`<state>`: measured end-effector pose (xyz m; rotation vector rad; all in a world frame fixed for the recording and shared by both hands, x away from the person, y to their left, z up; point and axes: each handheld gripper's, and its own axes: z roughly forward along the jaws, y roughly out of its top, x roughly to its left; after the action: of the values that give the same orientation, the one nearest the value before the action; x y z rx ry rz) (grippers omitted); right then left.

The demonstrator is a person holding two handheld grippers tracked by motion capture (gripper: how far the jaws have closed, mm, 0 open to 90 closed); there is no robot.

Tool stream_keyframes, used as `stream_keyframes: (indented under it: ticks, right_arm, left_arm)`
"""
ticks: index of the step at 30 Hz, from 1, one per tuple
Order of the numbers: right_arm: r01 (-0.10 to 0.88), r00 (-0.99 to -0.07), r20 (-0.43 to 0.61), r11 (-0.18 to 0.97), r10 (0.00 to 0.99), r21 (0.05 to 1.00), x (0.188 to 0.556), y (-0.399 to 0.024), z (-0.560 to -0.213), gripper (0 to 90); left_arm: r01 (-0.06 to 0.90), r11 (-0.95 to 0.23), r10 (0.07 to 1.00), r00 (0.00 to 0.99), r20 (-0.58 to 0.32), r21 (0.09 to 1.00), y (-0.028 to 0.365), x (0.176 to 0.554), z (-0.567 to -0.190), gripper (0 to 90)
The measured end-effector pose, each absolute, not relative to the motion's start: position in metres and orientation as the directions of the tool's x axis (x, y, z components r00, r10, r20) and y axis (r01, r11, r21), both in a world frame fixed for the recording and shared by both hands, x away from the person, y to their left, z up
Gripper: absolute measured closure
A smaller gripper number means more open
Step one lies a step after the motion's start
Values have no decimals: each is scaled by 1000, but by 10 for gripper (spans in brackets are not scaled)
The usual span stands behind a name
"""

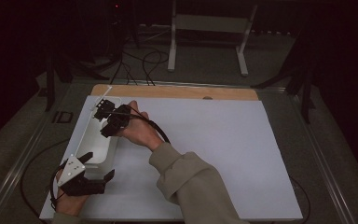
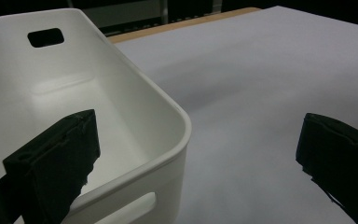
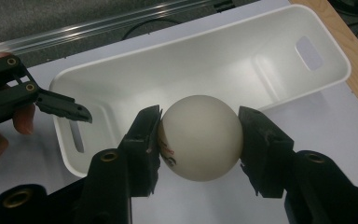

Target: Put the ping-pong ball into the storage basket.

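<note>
Your right claw (image 3: 199, 135) pinches a white ball (image 3: 200, 137) over the white bin (image 3: 205, 60), which sits near the bench's (image 1: 223, 154) far left corner. Your left claw (image 1: 95, 165) is spread wide, with one finger inside the bin's near end.

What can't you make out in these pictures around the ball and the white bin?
- Printing on the white ball, right gripper view: partly covered by one of the right gripper's fingers, too small to read.
- The ball itself, high view: hidden among the gripper and hand.
- White bin's near floor, left gripper view: hidden behind a finger of the left gripper and cut off by the edge.
- Room beyond the table, high view: too dark.
</note>
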<state>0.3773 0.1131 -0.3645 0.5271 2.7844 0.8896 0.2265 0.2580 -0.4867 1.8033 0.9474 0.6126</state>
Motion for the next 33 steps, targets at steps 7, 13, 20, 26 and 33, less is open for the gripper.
stream_keyframes:
  ticks: [7,13,20,26,33]
  right_arm:
    - [281,-926,-41,756,376,591,375,120,-369,503]
    - [276,-926,-45,753,375,597,376,125,-371,504]
    - [278,-925,-44,749,379,601,376,131,-372,503]
    - [277,-925,-44,748,377,603,374,136,-373,503]
    - [275,-924,-45,742,380,611,374,141,-372,503]
  left_arm:
    - [332,-231,822,569,1,914,258,226,-487,2]
    - [333,-230,824,567,1,914,257,226,-487,2]
    - [333,-230,823,568,0,915,257,226,-487,2]
    - [334,-229,823,568,-1,914,258,226,-487,2]
    - [333,-230,822,569,-1,915,258,226,-487,2]
